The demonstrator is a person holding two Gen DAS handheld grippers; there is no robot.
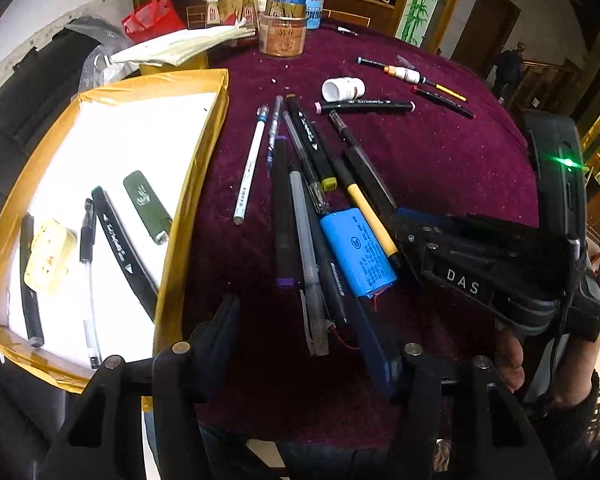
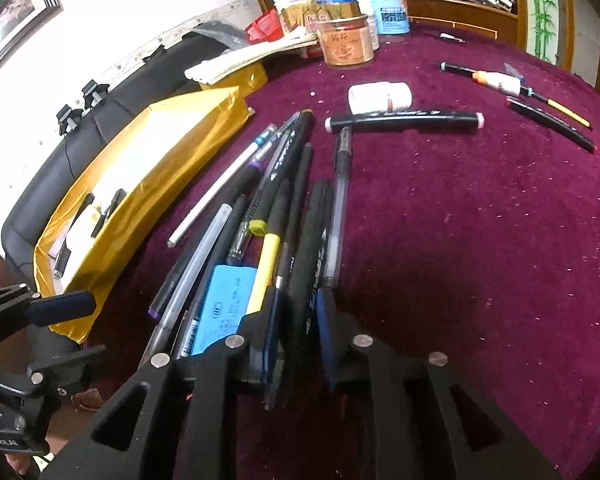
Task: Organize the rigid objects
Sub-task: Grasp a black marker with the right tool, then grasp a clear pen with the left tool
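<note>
Looking from the left, we see the yellow-lined box (image 1: 204, 148) at the table's edge, its white floor holding a green lighter (image 1: 146, 206), a black marker (image 1: 122, 248), a clear pen (image 1: 88, 280), a cream-coloured block (image 1: 50, 256) and another black pen (image 1: 30, 284). Our left claw (image 1: 304, 332) stands partly open just above the maroon table (image 1: 440, 160), its pads pressing on nothing; the near ends of a grey pen (image 1: 306, 260) and a purple-banded black pen (image 1: 284, 216) lie between its fingers. Just beside the box a white pen (image 1: 250, 164) lies alone. The heap of pens follows, with a blue battery pack (image 1: 356, 250) and a yellow-barrelled pen (image 1: 366, 210) lying across it. Our right claw (image 2: 300, 308) is nearly closed, its blue pads gripping a thick black marker (image 2: 310, 240) at the right side of that heap. Farther back lie a pink-capped black marker (image 2: 404, 120) and, just behind it, a white bottle (image 2: 380, 98) on its side. Well apart to the right rest a white glue-like tube (image 2: 500, 82) and a thin red-tipped black pen (image 2: 552, 126). Jars (image 2: 346, 46) stand at the far edge.
</note>
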